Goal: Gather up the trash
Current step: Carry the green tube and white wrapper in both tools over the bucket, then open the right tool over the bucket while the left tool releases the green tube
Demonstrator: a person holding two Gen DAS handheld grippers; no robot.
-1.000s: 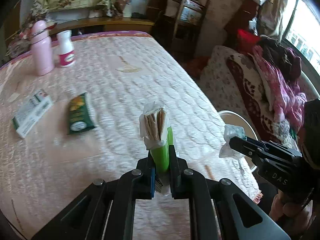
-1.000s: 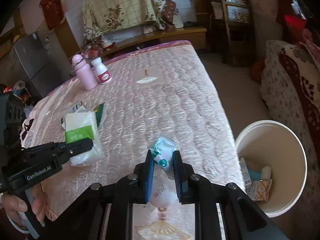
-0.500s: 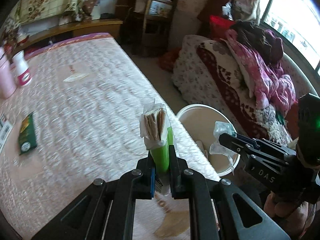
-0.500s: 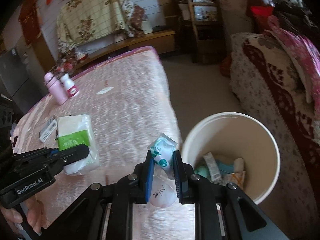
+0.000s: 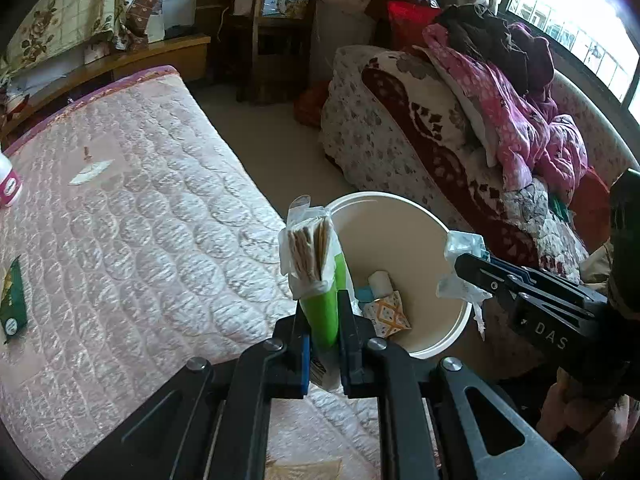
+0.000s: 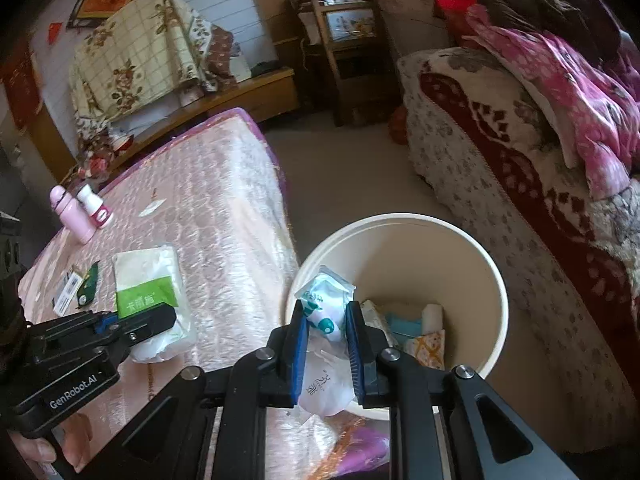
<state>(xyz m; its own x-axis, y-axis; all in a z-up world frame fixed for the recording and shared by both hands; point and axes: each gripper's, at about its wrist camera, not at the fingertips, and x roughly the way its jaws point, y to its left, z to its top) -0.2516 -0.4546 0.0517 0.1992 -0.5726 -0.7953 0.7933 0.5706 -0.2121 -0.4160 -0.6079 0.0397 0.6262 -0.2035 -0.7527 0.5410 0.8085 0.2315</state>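
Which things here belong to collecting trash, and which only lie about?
Job: tissue pack in left gripper; wrapper in right gripper; bin.
Lying about: pink bottle, white bottle, clothes.

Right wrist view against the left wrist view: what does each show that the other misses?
Only the right wrist view shows the pink bottle and the tissue pack's broad face. Only the left wrist view shows the window and the pack's open end of folded tissues. Both show the bin, holding trash, beside the bed, the left gripper shut on the pack, and the right gripper shut on a white wrapper.
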